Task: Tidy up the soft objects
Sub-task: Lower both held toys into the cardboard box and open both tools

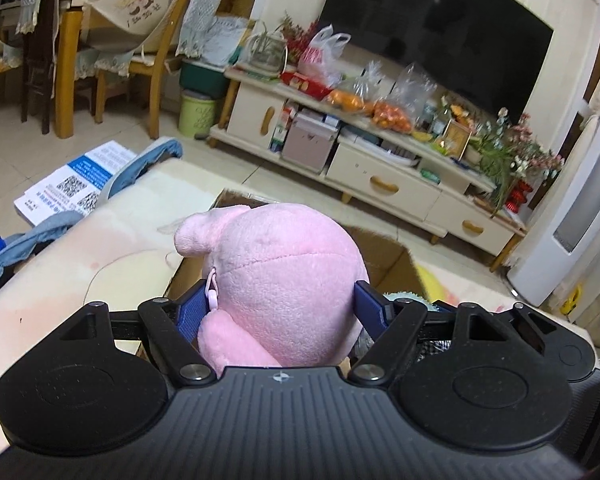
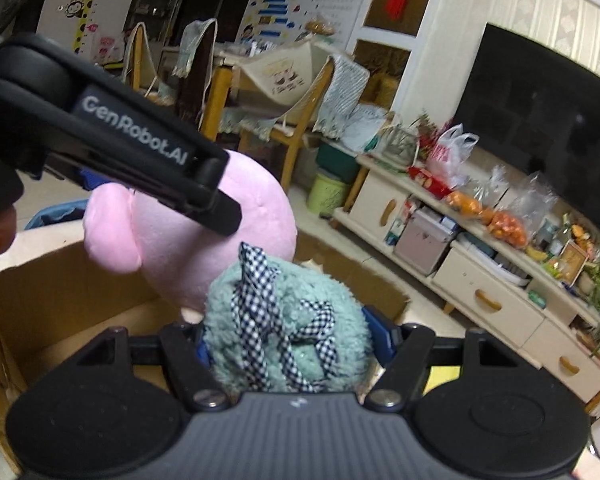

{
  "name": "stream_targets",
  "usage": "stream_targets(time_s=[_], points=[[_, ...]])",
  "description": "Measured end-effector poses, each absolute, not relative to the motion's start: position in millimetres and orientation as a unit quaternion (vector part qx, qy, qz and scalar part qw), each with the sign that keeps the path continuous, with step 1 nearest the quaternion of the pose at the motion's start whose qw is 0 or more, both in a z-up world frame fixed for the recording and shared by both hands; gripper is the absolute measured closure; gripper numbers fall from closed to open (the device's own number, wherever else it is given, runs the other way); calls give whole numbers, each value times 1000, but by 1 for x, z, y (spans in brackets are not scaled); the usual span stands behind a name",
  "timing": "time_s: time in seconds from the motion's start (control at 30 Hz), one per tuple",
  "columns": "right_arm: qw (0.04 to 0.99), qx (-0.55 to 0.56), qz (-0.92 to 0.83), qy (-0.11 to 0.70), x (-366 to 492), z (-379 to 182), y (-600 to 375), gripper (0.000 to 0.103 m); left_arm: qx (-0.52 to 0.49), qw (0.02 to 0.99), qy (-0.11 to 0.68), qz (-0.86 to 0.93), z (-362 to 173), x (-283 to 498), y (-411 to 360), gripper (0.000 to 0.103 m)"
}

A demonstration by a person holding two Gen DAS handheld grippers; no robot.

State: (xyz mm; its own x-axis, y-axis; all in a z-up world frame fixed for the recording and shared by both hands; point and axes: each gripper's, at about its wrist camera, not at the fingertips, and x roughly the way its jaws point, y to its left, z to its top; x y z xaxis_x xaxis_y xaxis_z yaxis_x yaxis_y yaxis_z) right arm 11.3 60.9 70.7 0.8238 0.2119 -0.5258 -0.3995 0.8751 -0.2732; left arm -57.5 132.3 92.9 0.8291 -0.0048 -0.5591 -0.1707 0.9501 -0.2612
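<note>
Gripping a round pink plush toy (image 1: 288, 284) between its blue pads (image 1: 190, 312), the left gripper (image 1: 286, 306) has its jaws spread wide and pressed against the toy's sides, with the toy held over an open cardboard box (image 1: 392, 260). Left of the box lies a cream cushion (image 1: 100, 248) with a blue cloth (image 1: 32, 236) draped along its far edge, and a printed leaflet (image 1: 76, 180) sits on the floor beyond that. Farther off, a cream TV cabinet (image 1: 384, 184) carries bags of oranges (image 1: 392, 116) below a dark television (image 1: 440, 36). From the right wrist view, the right gripper (image 2: 296, 340) pinches a teal fluffy toy (image 2: 300, 316) trimmed with black-and-white checked ribbon (image 2: 256, 320), its jaws partly closed against the toy's sides. That toy hangs over the cardboard box (image 2: 68, 300), just beside and nearer than the pink plush toy (image 2: 204, 232), which sits up and to the left in the left gripper (image 2: 220, 212). Wooden chairs (image 2: 300, 120) stand in the far background.
</note>
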Motion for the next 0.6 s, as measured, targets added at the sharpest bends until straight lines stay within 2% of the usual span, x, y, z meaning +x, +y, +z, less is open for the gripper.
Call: stream_targets(time_s=[0.23, 0.33, 0.37, 0.4, 0.43, 0.5, 0.6], points=[[930, -188, 169, 267, 12, 61, 66, 32, -140, 940, 308, 52, 94, -58, 133, 10], [929, -180, 178, 272, 11, 60, 68, 29, -135, 938, 315, 49, 95, -61, 133, 7], [928, -179, 180, 272, 12, 61, 68, 27, -133, 939, 315, 49, 97, -60, 135, 12], [928, -181, 179, 271, 10, 61, 70, 25, -130, 940, 313, 51, 99, -60, 136, 11], [929, -184, 176, 268, 9, 62, 71, 21, -127, 941, 309, 52, 102, -62, 136, 10], [930, -184, 175, 266, 4, 64, 71, 20, -123, 945, 297, 55, 109, -63, 136, 3], [934, -176, 170, 261, -3, 69, 66, 20, -119, 951, 282, 48, 115, -71, 135, 2]])
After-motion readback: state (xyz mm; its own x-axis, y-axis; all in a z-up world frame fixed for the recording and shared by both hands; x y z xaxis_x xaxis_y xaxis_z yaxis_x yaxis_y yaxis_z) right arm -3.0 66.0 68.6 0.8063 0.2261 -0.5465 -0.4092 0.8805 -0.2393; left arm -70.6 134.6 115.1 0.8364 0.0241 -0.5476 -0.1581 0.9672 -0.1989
